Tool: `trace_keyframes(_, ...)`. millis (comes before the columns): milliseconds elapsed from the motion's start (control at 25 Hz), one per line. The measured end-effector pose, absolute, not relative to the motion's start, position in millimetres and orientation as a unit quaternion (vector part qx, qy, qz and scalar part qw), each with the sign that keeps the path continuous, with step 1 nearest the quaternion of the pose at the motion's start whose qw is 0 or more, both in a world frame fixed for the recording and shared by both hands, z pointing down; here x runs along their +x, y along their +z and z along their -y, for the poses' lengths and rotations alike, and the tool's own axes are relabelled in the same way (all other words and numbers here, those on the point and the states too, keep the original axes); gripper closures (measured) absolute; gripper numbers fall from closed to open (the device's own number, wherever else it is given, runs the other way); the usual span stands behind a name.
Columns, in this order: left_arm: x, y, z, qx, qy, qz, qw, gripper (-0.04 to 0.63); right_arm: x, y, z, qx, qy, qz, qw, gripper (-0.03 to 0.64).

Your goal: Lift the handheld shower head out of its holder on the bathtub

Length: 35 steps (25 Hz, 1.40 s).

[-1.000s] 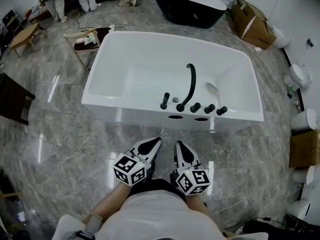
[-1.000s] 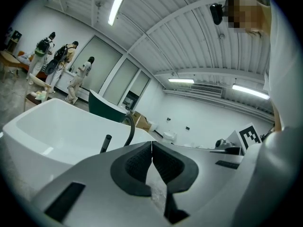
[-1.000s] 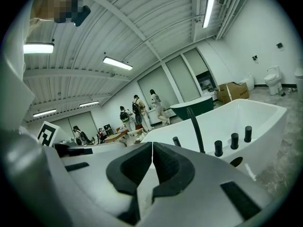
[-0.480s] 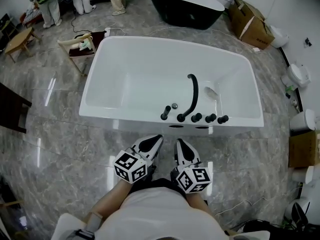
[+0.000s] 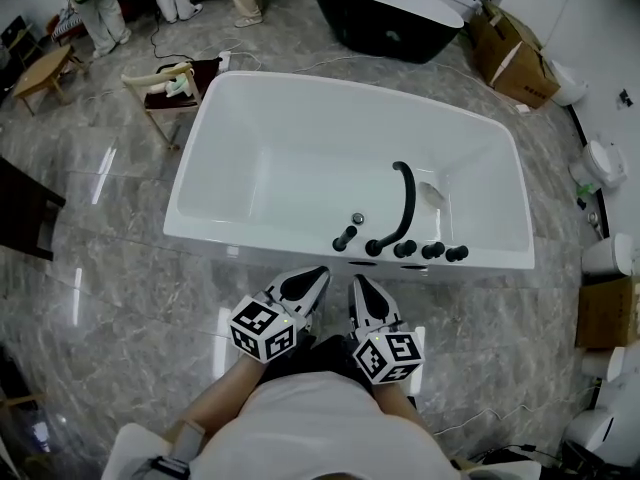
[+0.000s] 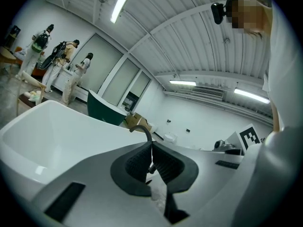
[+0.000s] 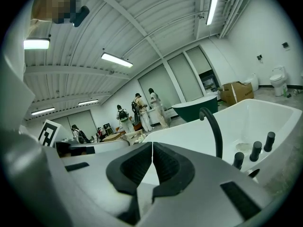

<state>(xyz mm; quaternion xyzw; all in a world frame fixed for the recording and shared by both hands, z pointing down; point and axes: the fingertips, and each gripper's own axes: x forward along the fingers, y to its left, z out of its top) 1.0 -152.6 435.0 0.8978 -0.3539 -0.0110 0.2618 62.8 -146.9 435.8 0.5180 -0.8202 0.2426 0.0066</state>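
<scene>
Left gripper (image 5: 316, 279) and right gripper (image 5: 360, 292) both closed tight, nothing held. Handheld shower head (image 5: 345, 238) sits in its holder on the white bathtub (image 5: 255, 238) rim, just ahead of both fingertips, not touching.

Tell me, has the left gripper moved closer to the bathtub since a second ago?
Yes: the left gripper is nearer the bathtub rim; the gap between them has narrowed.
</scene>
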Motion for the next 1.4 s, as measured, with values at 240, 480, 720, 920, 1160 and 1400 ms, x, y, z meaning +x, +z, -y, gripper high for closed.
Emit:
trace_keyframes(240,-3,443,159,0.893,-0.008,0.358,0.271,0.583,63,440,155,0.520,0.244,0.818,0.011,0.600)
trace_keyframes(480,-6,446,164,0.887,-0.007,0.369,0.278,0.583,71,439,163,0.527,0.236,0.816,0.016,0.598)
trace_keyframes(720,-1,453,177,0.878,-0.006,0.383,0.287,0.583,70,427,185,0.515,0.209,0.831,0.016,0.598)
trace_keyframes(920,10,444,198,0.876,-0.013,0.391,0.282,0.583,73,412,205,0.501,0.184,0.846,0.012,0.595)
trace_keyframes(1160,18,440,218,0.874,-0.017,0.399,0.276,0.583,71,403,230,0.480,0.174,0.860,0.013,0.466)
trace_keyframes(1400,11,445,227,0.869,-0.009,0.412,0.272,0.583,70,410,245,0.493,0.163,0.854,0.032,0.437)
